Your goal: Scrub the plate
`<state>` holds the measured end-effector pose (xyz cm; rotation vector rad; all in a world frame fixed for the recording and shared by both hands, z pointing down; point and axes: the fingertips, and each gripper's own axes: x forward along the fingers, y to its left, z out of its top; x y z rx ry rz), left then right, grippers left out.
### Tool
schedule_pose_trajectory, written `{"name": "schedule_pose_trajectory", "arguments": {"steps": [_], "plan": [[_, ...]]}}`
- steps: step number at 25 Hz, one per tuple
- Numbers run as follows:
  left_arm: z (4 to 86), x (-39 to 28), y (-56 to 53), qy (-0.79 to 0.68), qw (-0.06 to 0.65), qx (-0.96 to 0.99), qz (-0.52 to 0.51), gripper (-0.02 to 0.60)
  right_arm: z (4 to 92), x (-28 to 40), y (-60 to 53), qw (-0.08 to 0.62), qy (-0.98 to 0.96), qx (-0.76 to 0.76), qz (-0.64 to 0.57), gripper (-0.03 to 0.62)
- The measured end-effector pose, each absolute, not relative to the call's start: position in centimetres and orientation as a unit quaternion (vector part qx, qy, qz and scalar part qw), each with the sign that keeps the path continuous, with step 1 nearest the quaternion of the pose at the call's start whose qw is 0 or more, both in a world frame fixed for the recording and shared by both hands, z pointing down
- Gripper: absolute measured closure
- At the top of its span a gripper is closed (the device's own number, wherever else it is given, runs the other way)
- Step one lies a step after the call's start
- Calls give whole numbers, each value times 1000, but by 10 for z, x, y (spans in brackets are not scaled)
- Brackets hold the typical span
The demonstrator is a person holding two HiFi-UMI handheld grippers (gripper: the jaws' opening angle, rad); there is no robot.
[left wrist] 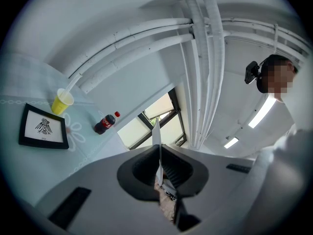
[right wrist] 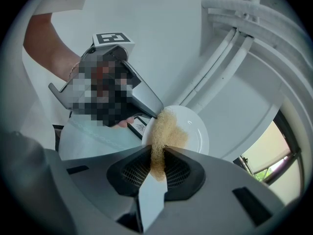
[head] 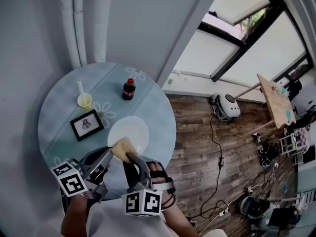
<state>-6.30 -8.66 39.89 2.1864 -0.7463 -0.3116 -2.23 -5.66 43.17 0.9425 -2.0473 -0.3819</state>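
While left gripper (left wrist: pixel 160 166) pinches plate (head: pixel 133 131) rim, right gripper (right wrist: pixel 157 163) clamps sponge (right wrist: pixel 166 129) on plate; straw (head: pixel 80 87) in yellow cup (head: pixel 85 102).

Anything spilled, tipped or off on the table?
Nothing stands out: cola bottle and yellow cup upright, picture frame flat, no spills; left gripper clamps the plate rim, right gripper holds the scrub pad at it.

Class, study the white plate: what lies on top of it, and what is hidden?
A tan scouring pad, pinched in the right gripper, lies on the plate near its rim. The plate's surface beneath the pad is covered; the rest looks bare and white.
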Motion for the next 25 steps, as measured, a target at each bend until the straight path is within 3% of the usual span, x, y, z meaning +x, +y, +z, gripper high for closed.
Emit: {"name": "schedule_pose_trajectory", "arguments": {"steps": [25], "plan": [[406,-57,-88,-294,406,857,-123,563,450,-4,-45,455,-789,378,-170,526]]}}
